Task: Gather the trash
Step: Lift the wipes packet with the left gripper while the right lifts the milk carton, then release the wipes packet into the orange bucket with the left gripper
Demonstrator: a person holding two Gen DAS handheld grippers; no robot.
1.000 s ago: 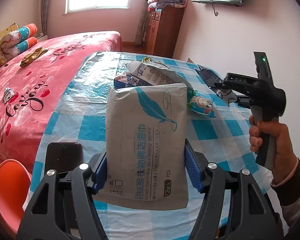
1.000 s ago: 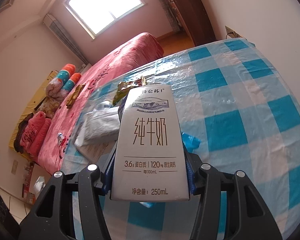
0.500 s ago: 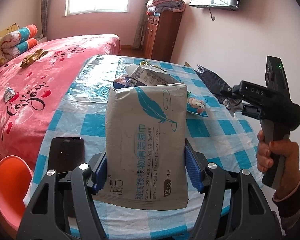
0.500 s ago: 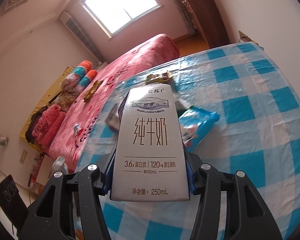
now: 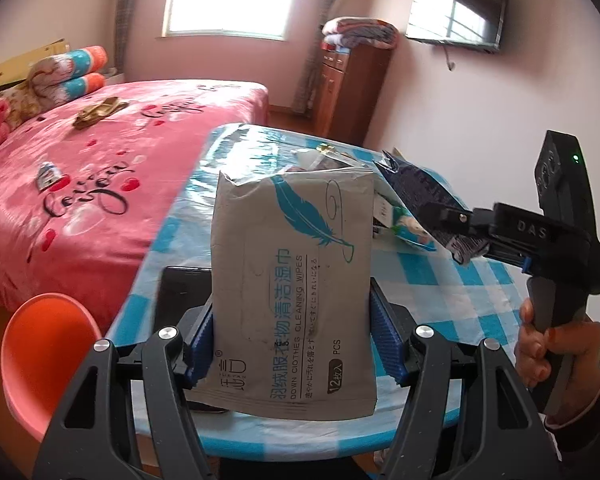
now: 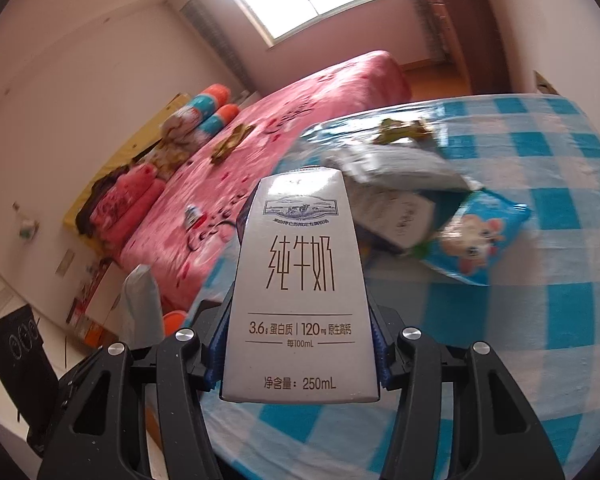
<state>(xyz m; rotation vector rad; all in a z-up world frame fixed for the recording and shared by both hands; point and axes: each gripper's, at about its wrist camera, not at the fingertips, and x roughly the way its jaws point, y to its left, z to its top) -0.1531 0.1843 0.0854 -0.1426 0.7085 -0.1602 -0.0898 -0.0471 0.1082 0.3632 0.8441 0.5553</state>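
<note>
The left tongs (image 5: 292,340) are clenched on a grey wet-wipes pouch (image 5: 294,280), blue pads pressed to its two long edges, so the pouch stands upright between the fingers with its long axis running straight out ahead of them. The right tongs (image 6: 298,344) grip a white milk carton (image 6: 300,280) the same way: pads on both side walls, carton lengthwise along the fingers, its top pointing forward. In the left view the right tongs come in from the right, with a dark blue crumpled side of their load showing at the tip.

Both loads hang above the near edge of the checked counter (image 6: 540,320). What is left to collect lies ahead of both tongs, further in on the counter: a loose heap with a grey pouch (image 6: 400,168), a white printed box (image 6: 396,216) under it, a green-gold wrapper (image 6: 404,128) behind, and a blue cartoon snack bag (image 6: 476,240) on the heap's right flank, lying flat and angled away to the right. That heap sits nearer the right tongs than the left.

A black phone (image 5: 184,296) lies on the counter just left of the left tongs. An orange stool (image 5: 48,352) stands below the counter's near-left edge. No bin shows in either view, so I judge both full tongs must first carry their loads off to wherever the trash goes.
</note>
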